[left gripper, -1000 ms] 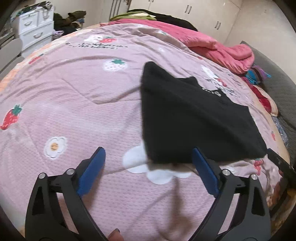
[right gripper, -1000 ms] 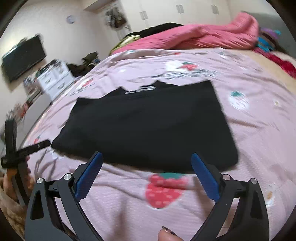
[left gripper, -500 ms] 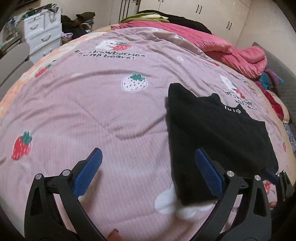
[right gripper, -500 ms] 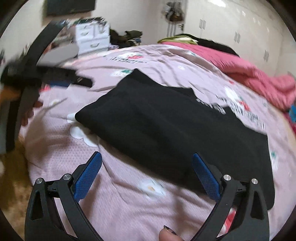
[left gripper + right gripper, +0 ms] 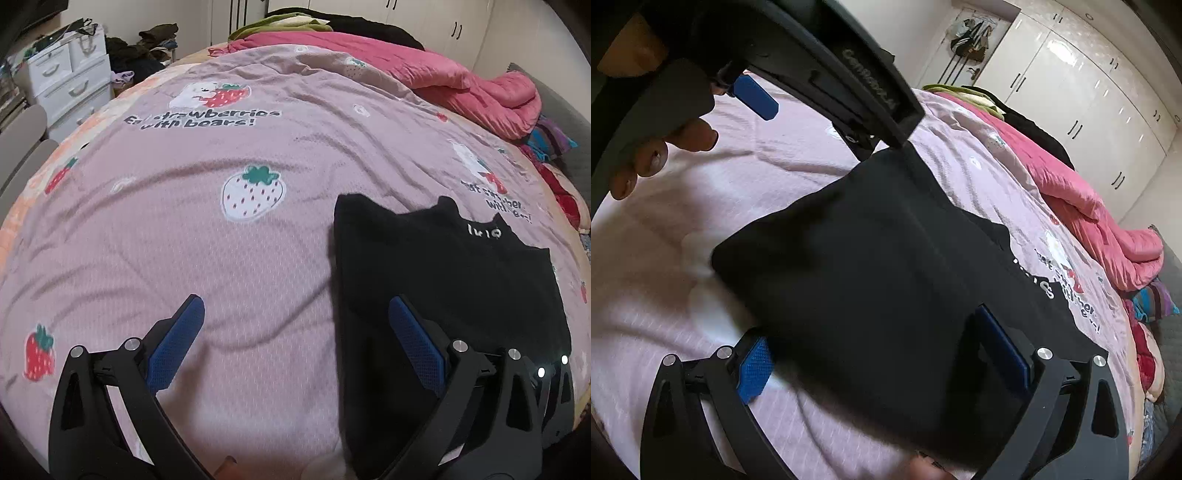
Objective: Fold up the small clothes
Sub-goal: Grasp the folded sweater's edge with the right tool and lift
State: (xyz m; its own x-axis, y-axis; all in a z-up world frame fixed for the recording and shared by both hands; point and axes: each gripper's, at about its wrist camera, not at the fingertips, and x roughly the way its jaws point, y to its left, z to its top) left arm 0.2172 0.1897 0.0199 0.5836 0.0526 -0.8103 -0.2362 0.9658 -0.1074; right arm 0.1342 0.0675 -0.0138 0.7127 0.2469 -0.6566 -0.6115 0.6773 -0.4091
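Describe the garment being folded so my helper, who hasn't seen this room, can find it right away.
Start at the bed's pink strawberry-print bedspread. On its near right part, short of the heaped pink quilt, a black top lies flat. It is the only plain black piece lying on the spread, with small white lettering at its neckline.

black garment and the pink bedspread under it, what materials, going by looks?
Black garment: matte, soft knit, probably cotton jersey; it drapes flat and shows no sheen. Bedspread: thin woven or quilted fabric with a fine dotted texture, printed strawberries and soft wrinkles.
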